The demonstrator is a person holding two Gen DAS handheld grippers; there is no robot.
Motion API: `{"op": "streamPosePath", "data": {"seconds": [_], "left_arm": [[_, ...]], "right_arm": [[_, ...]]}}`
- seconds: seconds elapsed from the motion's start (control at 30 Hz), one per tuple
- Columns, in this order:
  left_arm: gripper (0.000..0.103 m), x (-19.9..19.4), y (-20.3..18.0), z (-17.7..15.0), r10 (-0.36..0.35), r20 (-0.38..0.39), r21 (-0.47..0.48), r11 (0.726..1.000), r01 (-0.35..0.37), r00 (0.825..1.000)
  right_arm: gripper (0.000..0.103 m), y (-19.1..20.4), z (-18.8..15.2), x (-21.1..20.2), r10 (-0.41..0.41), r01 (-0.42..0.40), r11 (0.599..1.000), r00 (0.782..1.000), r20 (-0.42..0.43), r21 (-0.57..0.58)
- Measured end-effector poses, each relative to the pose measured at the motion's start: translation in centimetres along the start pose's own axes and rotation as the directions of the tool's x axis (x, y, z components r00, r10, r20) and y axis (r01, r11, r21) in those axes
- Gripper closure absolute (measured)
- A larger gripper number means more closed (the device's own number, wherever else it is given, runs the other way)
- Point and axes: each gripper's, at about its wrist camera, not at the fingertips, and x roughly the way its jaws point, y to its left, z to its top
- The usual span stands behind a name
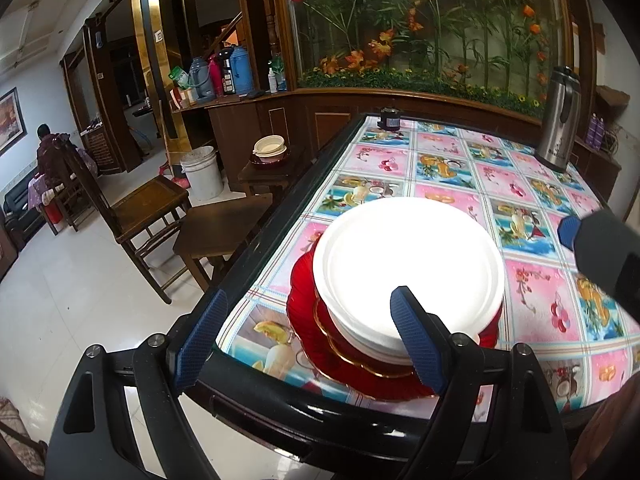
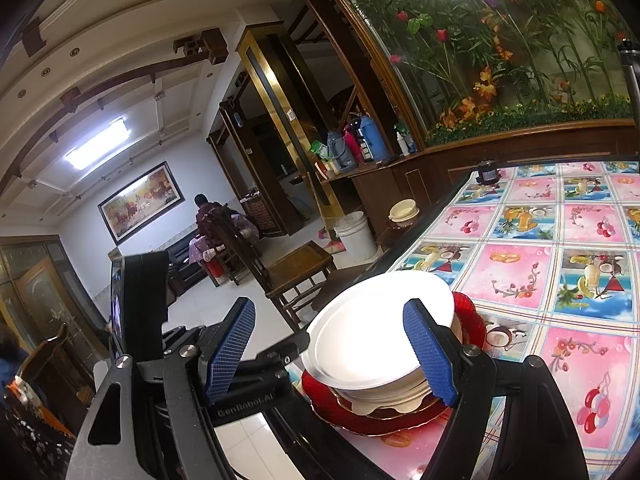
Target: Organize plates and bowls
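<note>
Near completion: white round bowls (image 1: 408,264) stacked on scalloped red glass plates (image 1: 312,344) at lower centre of the patterned table (image 1: 520,184); left gripper (image 1: 308,340) and right gripper (image 2: 332,352) spread, holding nothing.

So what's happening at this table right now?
A person with two handheld grippers is working on a stack of dishes at the table's near edge. White plates and bowls sit piled on a red plate. The left gripper and right gripper are both open around the stack, gripping nothing. A steel flask stands at the far side.
</note>
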Motion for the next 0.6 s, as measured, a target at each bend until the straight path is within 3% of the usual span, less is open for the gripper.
{"op": "streamPosePath", "data": {"seconds": [0.6], "left_arm": [[0.018,-2.4,0.3,-1.5,-0.024,0.014,-0.001,1.0,0.024,1.0]], "right_arm": [[0.024,1.5,-0.4,-2.1,-0.035,0.035,0.999,0.998,0.043,0.0]]}}
